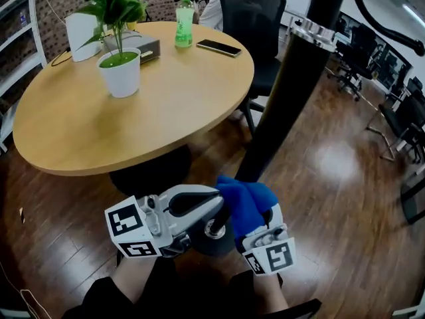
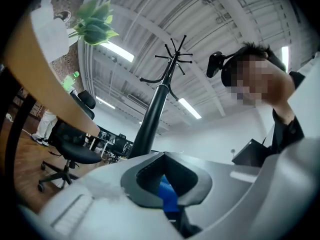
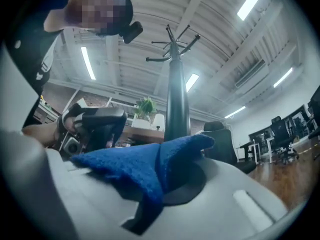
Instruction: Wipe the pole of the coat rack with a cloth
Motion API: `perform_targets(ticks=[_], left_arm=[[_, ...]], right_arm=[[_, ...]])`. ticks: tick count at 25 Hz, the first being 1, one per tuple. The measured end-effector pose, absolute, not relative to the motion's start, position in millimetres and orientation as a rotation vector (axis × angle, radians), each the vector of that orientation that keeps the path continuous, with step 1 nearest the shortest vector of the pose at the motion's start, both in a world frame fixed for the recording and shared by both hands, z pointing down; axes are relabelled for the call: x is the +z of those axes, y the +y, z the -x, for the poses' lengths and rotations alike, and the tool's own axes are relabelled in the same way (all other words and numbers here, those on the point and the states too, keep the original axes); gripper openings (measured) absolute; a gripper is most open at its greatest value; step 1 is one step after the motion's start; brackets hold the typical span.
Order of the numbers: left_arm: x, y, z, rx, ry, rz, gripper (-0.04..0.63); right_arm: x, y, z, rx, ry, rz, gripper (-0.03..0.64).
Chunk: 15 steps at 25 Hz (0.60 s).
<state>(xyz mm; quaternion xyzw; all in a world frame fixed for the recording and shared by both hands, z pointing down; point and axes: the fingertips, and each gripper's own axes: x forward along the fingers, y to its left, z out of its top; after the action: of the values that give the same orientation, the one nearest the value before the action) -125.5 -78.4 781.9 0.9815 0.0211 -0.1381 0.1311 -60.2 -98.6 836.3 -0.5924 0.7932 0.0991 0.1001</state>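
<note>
Where pole (image 1: 292,92) meets floor (image 1: 332,171), right gripper (image 1: 262,223) clamping cloth (image 1: 242,201), left gripper (image 1: 216,219) alongside

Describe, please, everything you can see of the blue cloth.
The blue cloth is a thick, fuzzy, terry-like fabric in solid blue, crumpled and folded rather than spread out. It is pinched in the shut jaws of the right gripper and drapes over its nose. A sliver also shows between the closed jaws of the left gripper. The cloth sits low beside the coat rack's black pole, apparently against it.
</note>
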Motion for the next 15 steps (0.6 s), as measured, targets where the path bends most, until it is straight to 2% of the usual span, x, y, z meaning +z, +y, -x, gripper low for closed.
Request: perform_targets(ticks=[10,15], left_arm=[[811,-77,139,-0.339,0.046,-2.873,0.0],[817,-79,142,-0.333,0.044,-2.861,0.0]], right_arm=[[1036,-110,77,-0.097,2.53,1.872,0.023],[1094,-113,81,-0.268,2.614,1.893,0.023]])
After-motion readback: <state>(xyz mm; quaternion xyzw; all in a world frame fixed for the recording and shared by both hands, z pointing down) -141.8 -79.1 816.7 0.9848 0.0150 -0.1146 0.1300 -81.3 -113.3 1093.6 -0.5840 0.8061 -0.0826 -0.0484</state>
